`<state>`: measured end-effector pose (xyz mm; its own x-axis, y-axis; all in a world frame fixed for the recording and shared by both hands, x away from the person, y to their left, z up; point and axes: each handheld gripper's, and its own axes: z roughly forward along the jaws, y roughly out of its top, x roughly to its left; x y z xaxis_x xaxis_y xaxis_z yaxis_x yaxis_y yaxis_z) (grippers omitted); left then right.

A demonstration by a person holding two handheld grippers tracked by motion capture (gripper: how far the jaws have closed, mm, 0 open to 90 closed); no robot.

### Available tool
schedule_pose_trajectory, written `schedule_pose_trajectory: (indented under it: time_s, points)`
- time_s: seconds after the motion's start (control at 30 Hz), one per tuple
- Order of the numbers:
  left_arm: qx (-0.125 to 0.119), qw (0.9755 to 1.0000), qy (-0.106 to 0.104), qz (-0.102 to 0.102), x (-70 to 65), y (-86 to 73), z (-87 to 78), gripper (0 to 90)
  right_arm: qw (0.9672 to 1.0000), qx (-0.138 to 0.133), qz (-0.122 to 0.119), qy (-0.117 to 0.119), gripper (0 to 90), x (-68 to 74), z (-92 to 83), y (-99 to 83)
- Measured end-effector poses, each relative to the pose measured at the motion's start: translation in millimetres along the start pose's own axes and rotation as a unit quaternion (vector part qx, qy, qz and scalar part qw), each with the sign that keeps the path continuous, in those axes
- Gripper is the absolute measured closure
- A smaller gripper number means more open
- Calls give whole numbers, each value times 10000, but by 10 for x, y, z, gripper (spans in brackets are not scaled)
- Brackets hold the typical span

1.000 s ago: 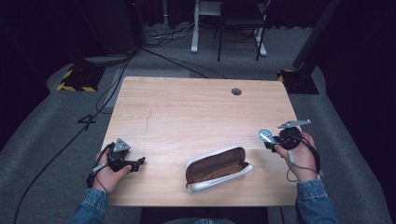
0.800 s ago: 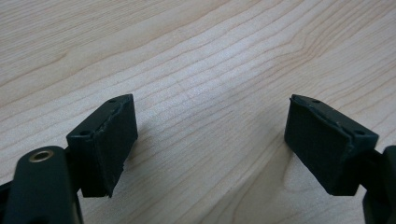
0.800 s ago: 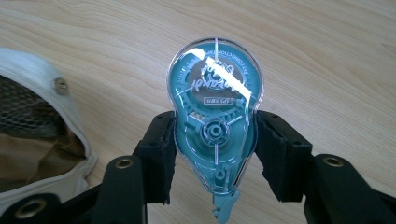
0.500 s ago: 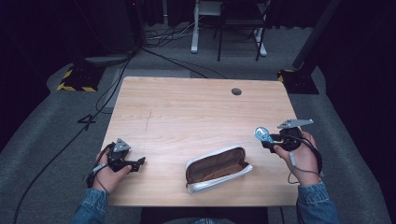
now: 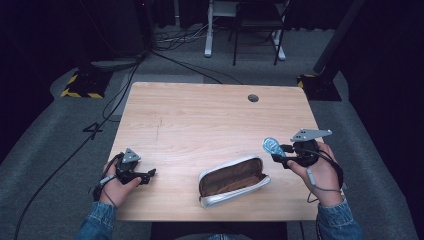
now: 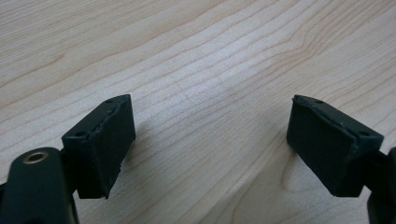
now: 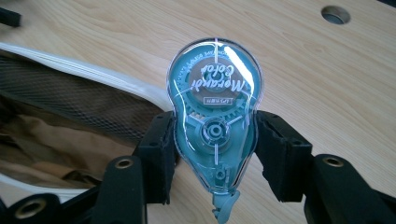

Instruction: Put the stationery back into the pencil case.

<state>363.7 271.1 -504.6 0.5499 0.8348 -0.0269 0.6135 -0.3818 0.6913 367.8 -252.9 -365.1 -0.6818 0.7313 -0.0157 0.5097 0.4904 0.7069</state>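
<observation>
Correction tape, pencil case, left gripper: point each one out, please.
Correction tape (image 7: 215,121), right gripper view, on its clear teal body between the jaws.
Pencil case (image 5: 231,183), high view, on its brown lining.
Left gripper (image 6: 210,149), left gripper view, midway between its open fingertips.

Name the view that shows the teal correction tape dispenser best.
Right gripper view: the correction tape dispenser sits large and sharp between the right claw pads, lettering legible. The high view gives a small teal blob.

High view overlooks the table (image 5: 210,120); tong cameras sit close above it.
</observation>
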Motion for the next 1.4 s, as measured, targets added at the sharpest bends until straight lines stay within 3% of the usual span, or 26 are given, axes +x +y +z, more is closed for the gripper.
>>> schedule_pose_trajectory:
  time_s: [0.3,0.6,1.0,1.4]
  points:
    - [8,10000,10,23,-3,1,2,154,9982,-55,-398,455,501,280,21,110]
    - [9,10000,9,24,-2,1,2,153,9932,-7,-673,951,501,509,159,162]
    - [14,10000,6,16,-5,3,4,149,9821,-14,-1163,1482,501,766,318,204]
    - [15,10000,7,17,-5,3,4,150,9733,157,-1541,1692,500,865,418,195]
